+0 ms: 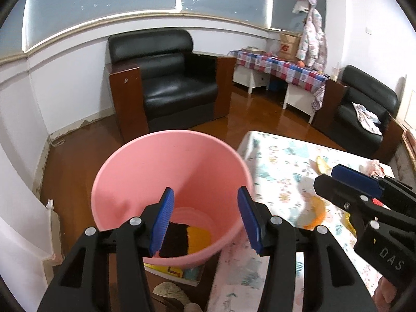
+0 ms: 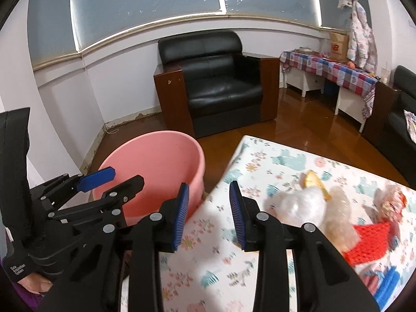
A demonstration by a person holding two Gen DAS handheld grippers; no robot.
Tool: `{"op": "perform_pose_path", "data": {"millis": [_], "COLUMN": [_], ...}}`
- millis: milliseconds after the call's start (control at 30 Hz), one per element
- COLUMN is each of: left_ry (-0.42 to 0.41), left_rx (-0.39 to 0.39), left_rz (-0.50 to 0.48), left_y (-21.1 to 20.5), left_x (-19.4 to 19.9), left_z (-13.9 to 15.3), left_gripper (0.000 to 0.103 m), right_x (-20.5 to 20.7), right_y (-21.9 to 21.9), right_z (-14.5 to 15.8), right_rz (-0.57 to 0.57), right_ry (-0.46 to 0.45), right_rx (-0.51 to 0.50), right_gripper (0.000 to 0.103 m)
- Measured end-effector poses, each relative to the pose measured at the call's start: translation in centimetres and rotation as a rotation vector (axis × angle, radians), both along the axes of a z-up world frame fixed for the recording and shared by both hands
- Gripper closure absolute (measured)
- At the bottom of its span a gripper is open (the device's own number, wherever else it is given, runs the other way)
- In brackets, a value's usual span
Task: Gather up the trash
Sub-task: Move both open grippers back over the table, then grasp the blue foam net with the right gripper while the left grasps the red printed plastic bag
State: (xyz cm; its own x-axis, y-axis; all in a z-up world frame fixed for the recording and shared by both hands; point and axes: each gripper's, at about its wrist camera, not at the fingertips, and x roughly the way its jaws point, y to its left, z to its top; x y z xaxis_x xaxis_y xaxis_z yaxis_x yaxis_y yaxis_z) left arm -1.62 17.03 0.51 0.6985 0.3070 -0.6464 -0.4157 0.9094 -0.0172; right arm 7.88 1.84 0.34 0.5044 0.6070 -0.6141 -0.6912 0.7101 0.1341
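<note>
the trash left to collect sits on the table (image 2: pixel 273 234) with the flowered cloth, at about two o'clock from the right claw (image 2: pixel 209 215) in its own view: a crumpled clear plastic wad (image 2: pixel 299 208), a yellow peel-like scrap (image 2: pixel 316 180) just behind it, a cloudy film bag (image 2: pixel 338 215) touching the wad, and a red knitted piece (image 2: pixel 371 239) further right. all of it looks light, soft and crushable; the film is likely slippery, so a pinch deep into a bunched fold of the wad should hold better than its smooth skin. the right claw is empty with its jaws parted narrowly above bare cloth. the left claw (image 1: pixel 205 219) stands wide and empty over the pink bucket (image 1: pixel 145 171), which stands at the table's left edge at about ten o'clock, with dark and yellow scraps (image 1: pixel 186 240) already at its bottom.
</note>
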Motion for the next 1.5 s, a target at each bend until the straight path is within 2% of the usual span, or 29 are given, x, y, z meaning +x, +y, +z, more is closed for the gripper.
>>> {"op": "perform_pose_path", "data": {"millis": [467, 700, 933, 1233, 1300, 1500], "left_ry": [-0.012, -0.043, -0.034, 0.048, 0.071, 0.099], "left_rx": [0.022, -0.034, -0.063, -0.093, -0.124, -0.220], "left_rz": [-0.120, -0.227, -0.378, -0.584, -0.626, -0.697], "left_y": [-6.7, -8.7, -12.0, -17.6, -18.7, -21.2], "left_x": [0.7, 0.7, 1.6, 3.9, 4.7, 6.4], "left_z": [1.5, 1.2, -0.1, -2.6, -3.0, -3.0], "left_gripper": [0.053, 0.053, 0.054, 0.065, 0.070, 0.070], "right_x": [-1.2, -1.5, -1.0, -0.8, -0.7, 0.2], "right_y": [-8.5, -13.8, -20.4, -24.8, -25.5, -28.1], "right_z": [-0.2, -0.8, -2.6, -4.8, -4.9, -6.0], "right_rz": [-0.151, -0.267, -0.400, -0.490, -0.501, -0.566], "right_ry": [-0.007, -0.056, 0.023, 0.110, 0.115, 0.168], "right_rx": [0.006, -0.039, -0.047, -0.043, -0.041, -0.040], "right_gripper": [0.070, 0.070, 0.070, 0.070, 0.070, 0.070]}}
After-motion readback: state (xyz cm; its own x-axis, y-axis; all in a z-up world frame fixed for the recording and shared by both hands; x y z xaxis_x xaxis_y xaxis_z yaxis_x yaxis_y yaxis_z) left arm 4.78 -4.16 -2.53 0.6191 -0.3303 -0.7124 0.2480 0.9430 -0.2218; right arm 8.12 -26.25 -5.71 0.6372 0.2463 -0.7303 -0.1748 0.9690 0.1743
